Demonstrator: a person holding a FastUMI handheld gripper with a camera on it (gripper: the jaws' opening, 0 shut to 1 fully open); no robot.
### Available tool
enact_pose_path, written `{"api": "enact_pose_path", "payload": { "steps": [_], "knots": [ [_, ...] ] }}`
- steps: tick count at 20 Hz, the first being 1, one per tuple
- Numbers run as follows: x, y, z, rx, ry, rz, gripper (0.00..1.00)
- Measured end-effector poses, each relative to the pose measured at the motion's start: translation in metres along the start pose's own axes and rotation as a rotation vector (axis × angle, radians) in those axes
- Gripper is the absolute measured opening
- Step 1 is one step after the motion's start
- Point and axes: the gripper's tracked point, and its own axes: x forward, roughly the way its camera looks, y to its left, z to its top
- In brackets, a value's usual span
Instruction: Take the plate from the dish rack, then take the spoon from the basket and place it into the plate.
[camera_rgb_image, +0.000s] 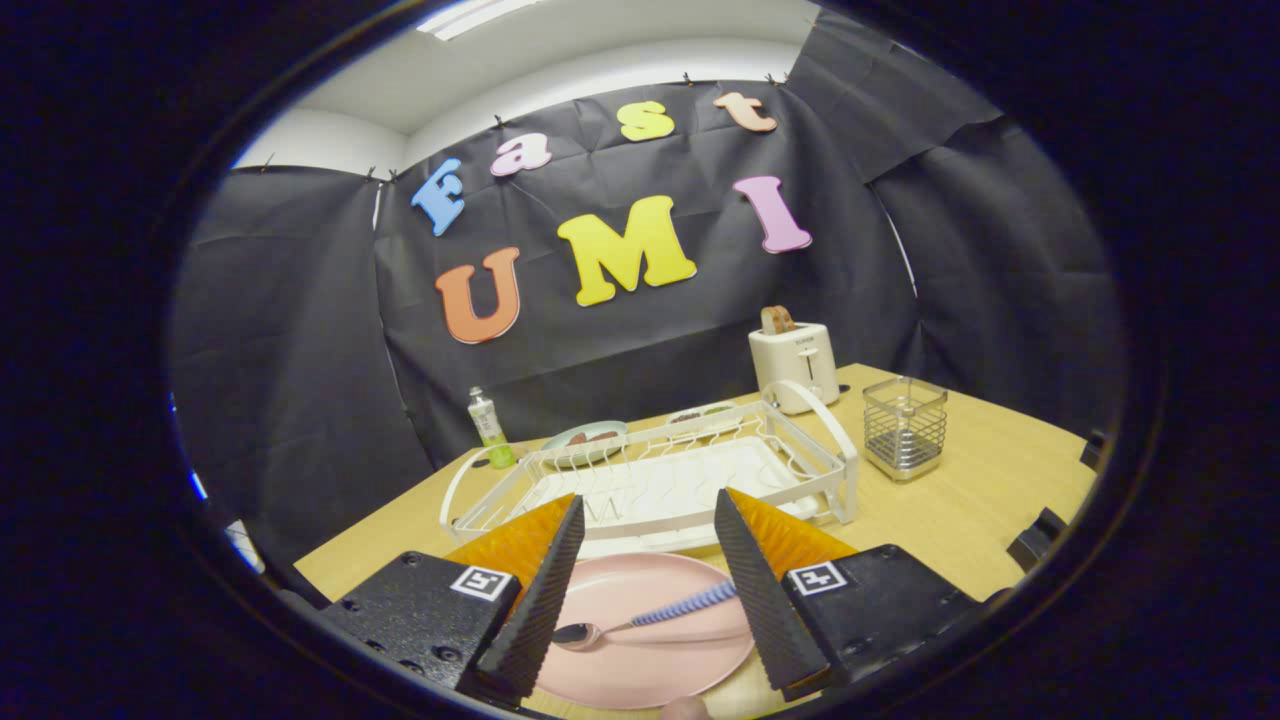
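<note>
A pink plate (650, 660) lies on the wooden table just in front of the white dish rack (660, 480). A spoon (640, 620) with a striped blue-and-white handle rests on the plate, bowl toward the left finger. My gripper (648, 510) hovers above the plate, open, with nothing between its fingers; the spoon shows in the gap below them. The wire basket (905, 427) stands to the right of the rack and looks empty.
A white toaster (795, 362) with bread in it stands behind the rack. A small green bottle (490, 428) and two dishes (585, 442) sit at the rack's far side. The table's edges fall away at left and right.
</note>
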Motion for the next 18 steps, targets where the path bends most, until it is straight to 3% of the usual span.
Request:
{"api": "enact_pose_path", "payload": {
  "steps": [6, 11, 18],
  "knots": [
    [-0.024, -0.001, 0.035, -0.114, -0.106, -0.010, 0.99],
    [-0.051, 0.008, 0.066, -0.200, -0.213, -0.007, 1.00],
    [-0.089, 0.005, 0.082, -0.222, -0.235, -0.023, 1.00]
  ]
}}
